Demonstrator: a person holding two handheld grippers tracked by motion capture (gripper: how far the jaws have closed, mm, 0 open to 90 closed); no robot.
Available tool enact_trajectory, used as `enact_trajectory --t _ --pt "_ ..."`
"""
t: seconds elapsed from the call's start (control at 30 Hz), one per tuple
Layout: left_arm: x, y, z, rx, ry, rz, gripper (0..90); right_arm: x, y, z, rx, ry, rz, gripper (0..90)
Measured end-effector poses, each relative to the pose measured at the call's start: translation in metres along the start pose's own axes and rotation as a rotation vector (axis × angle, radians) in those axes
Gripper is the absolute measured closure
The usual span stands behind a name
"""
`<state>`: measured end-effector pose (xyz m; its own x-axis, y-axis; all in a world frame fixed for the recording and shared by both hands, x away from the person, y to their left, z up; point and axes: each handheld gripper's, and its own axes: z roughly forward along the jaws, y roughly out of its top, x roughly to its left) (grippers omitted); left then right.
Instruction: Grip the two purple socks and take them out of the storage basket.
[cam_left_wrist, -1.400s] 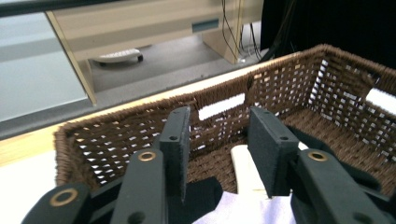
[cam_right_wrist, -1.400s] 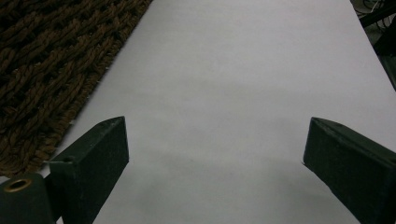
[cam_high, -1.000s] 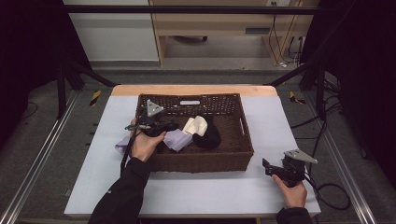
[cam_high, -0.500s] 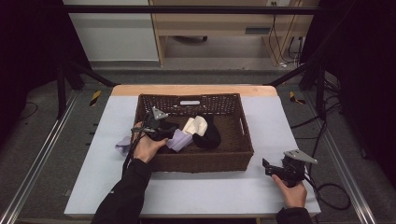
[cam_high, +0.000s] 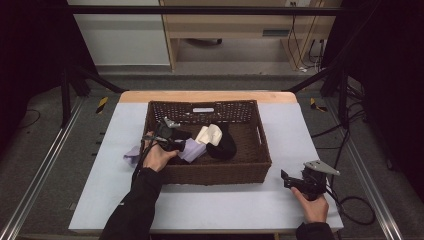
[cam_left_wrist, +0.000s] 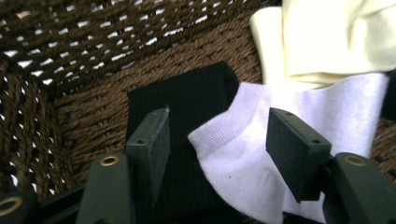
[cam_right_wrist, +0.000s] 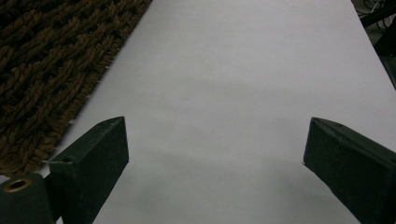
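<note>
Inside the wicker basket (cam_high: 260, 150), the left tongs (cam_left_wrist: 217, 149) stand apart over a white sock (cam_left_wrist: 280, 135) lying partly on a black sock (cam_left_wrist: 187, 107), beside a cream sock (cam_left_wrist: 327, 42). The right tongs (cam_right_wrist: 215, 163) rest wide apart on the worktop (cam_right_wrist: 243, 84).

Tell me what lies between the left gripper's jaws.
In the left gripper view, the open left gripper has the edge of a white sock between its jaws, beside a black sock on the basket floor.
</note>
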<state>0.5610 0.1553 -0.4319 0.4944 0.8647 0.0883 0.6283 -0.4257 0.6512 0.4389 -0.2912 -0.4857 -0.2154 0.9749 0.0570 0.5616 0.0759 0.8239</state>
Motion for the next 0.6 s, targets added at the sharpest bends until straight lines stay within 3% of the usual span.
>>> enact_trajectory --t 0.17,0.37,0.53,0.6 --pt "-0.001 0.0 0.006 0.076 0.018 0.043 44.0 0.0 0.0 0.0 -0.001 -0.001 0.0 7.0" --pt "0.0 0.0 0.01 0.132 -0.011 0.032 52.3 0.0 0.0 0.0 -0.002 -0.001 -0.002 7.0" --pt "-0.002 0.001 0.013 0.182 -0.048 0.039 67.4 0.0 0.0 0.0 -0.003 -0.002 0.0 7.0" --pt "-0.001 0.001 0.012 0.186 -0.058 0.037 78.3 0.0 0.0 0.0 -0.004 -0.002 0.001 7.0"
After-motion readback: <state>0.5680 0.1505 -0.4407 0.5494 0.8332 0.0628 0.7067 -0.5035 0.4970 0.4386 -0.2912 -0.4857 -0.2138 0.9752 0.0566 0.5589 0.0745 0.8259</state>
